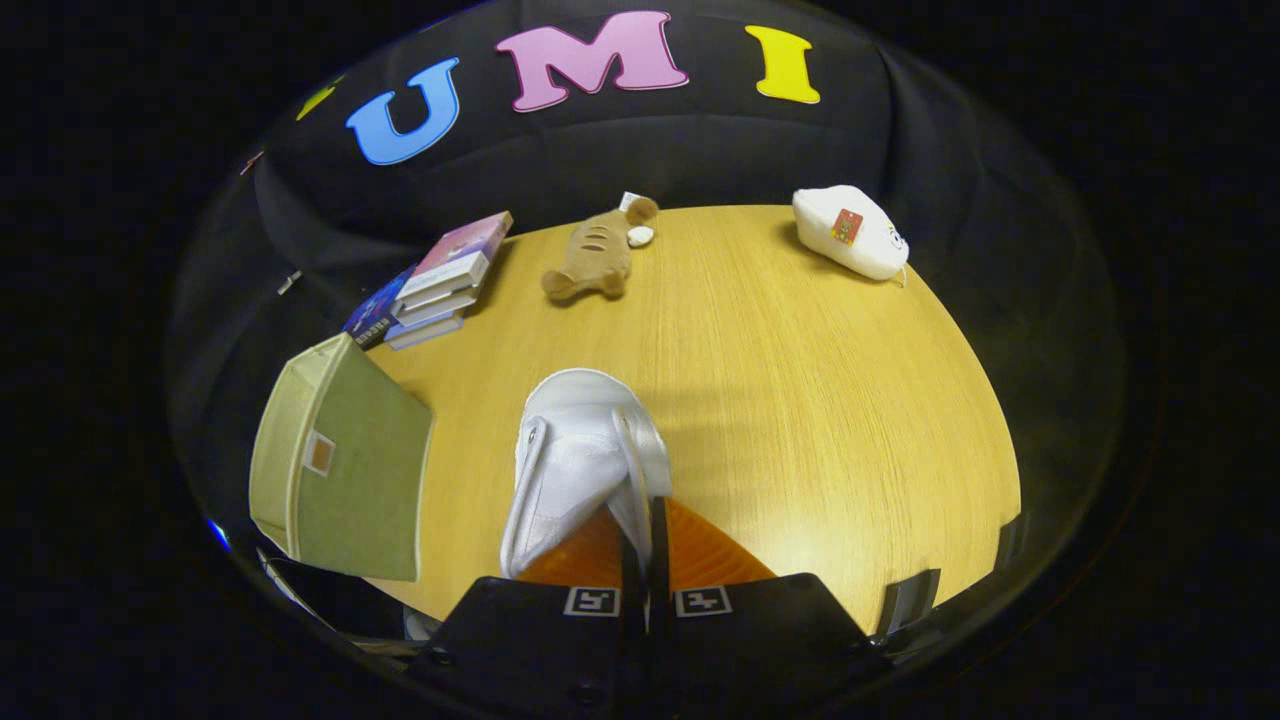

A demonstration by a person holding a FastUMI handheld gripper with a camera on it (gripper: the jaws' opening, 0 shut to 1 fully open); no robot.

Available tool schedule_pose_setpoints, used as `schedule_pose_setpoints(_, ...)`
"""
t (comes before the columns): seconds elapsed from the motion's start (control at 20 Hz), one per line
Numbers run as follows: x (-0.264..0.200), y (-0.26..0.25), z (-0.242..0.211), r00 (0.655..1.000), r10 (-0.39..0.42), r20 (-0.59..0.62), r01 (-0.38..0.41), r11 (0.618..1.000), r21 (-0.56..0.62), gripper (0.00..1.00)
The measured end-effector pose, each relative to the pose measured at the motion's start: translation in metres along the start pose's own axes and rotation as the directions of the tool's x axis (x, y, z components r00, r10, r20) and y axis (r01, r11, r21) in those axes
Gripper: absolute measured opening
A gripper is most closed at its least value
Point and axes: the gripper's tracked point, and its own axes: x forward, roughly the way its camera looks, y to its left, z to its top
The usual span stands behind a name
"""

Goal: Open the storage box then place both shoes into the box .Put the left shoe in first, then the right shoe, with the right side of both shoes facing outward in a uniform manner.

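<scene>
White glossy shoe (580, 460) pinched in the nearly closed orange-fingered claw (645, 545) above woodgrain table (820, 400).

Your gripper (640, 530) has orange fingers and black housing with black-and-white square markers. It clasps a white shoe (580, 465). Left, an olive-green storage box (345, 470). Upper frame: tan plush toy (595, 255), white pouch (850, 232), light wood-grain table (820, 400).

A: What do the surfaces look like?
B: Tabletop (800, 400): matt wood grain. Shoe (575, 460): smooth white, slightly glossy. Storage box (350, 470): matt green cloth. Hand-held gripper (645, 540): ribbed orange fingers (700, 555).
</scene>
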Motion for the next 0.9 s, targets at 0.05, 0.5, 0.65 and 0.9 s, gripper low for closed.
schedule_pose_setpoints(0.05,-0.008,0.015,0.01,1.0,0.018,0.012,-0.018,1.0,0.003,0.05)
schedule_pose_setpoints(0.5,-0.052,0.177,0.065,0.978,0.203,0.054,-0.205,0.978,0.044,0.05)
schedule_pose_setpoints(0.65,-0.05,0.228,0.064,0.972,0.23,0.042,-0.232,0.972,0.039,0.05)
schedule_pose_setpoints(0.9,-0.028,0.295,0.043,0.973,0.229,-0.009,-0.229,0.973,0.017,0.05)
